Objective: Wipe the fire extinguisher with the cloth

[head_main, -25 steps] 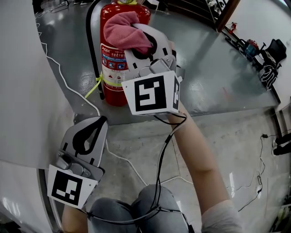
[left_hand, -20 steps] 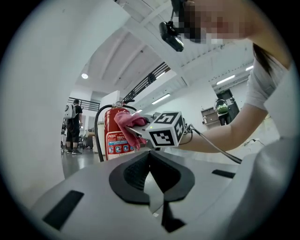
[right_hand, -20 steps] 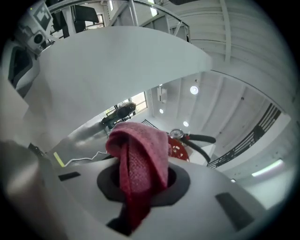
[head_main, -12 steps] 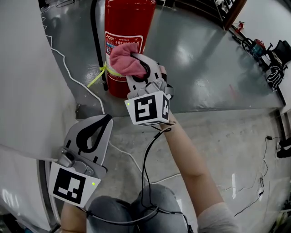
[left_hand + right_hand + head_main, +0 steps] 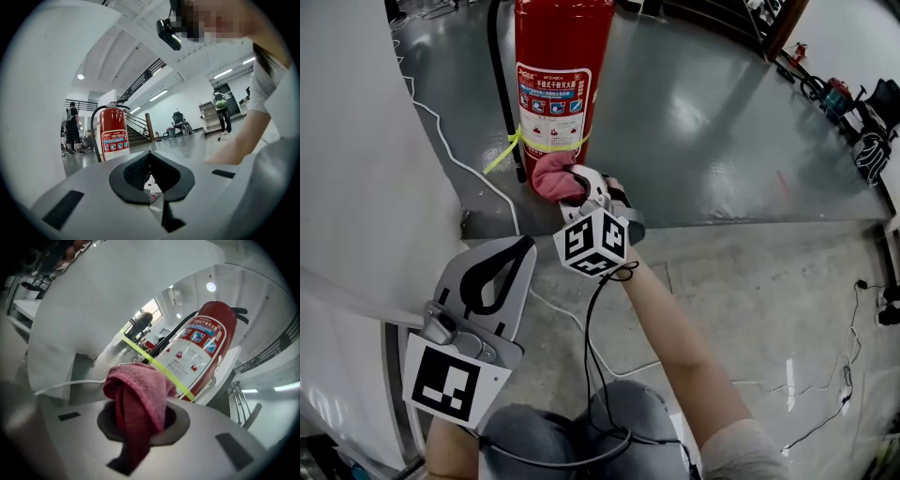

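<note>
Cloth (image 5: 551, 174) in R tool (image 5: 574, 184), at extinguisher (image 5: 551, 66) base.

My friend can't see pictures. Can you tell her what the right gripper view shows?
The right gripper is shut on a pink cloth, which bunches up close to the camera. Just behind the cloth is a red fire extinguisher, leaning in the picture, with a yellow-green strap across it.

Glossy grey floor (image 5: 722, 122), white wall (image 5: 347, 187), staircase (image 5: 138, 133)
</note>
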`<action>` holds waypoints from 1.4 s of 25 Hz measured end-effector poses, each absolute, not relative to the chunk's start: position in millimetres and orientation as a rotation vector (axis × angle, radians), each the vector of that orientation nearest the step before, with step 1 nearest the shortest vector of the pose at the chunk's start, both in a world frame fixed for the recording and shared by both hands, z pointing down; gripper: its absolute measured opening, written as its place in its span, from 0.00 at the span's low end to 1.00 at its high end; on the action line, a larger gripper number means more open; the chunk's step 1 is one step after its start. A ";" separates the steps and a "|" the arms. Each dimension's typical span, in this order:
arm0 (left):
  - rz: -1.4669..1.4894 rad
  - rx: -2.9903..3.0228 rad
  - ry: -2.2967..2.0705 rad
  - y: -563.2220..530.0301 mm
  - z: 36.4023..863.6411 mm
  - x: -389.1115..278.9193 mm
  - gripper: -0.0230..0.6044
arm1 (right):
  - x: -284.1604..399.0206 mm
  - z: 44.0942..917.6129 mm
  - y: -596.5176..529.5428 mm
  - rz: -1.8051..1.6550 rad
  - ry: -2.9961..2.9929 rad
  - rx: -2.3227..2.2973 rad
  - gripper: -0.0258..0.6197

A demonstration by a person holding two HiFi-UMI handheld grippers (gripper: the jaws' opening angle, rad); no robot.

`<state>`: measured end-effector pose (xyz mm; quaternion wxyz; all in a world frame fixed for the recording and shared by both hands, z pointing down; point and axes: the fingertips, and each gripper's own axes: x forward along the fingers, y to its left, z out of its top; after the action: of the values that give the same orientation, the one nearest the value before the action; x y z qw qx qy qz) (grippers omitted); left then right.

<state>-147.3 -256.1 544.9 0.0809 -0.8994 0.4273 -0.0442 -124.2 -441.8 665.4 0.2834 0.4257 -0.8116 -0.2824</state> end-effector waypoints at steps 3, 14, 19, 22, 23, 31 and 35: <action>-0.159 -2.676 1.272 -251.4 544.3 -147.2 0.05 | -122.9 665.4 -440.3 -0.737 -2.171 1.161 0.13; -0.135 -2.674 1.280 -257.0 530.1 -150.8 0.05 | -112.4 484.6 -442.1 -0.952 -2.298 1.437 0.13; -0.121 -2.672 1.288 -262.3 511.6 -148.5 0.05 | -100.5 394.2 -444.9 -1.107 -2.296 1.529 0.13; -0.122 -2.653 1.292 -264.3 501.2 -146.6 0.05 | -96.3 360.8 -445.4 -1.166 -2.293 1.572 0.13; -0.124 -2.643 1.295 -265.1 499.1 -146.0 0.05 | -96.9 356.3 -446.7 -1.170 -2.308 1.568 0.13; -0.239 -2.587 1.300 -266.6 517.3 -133.9 0.05 | -92.1 439.1 -450.2 -1.093 -2.449 1.524 0.13; -0.261 -2.595 1.296 -265.2 530.5 -127.1 0.05 | -87.0 501.9 -455.3 -0.968 -2.445 1.495 0.13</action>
<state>-127.1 -265.2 530.5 0.1146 -0.8851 0.4421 -0.0892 -87.0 -455.3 501.9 0.0584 0.4935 -0.8068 -0.3195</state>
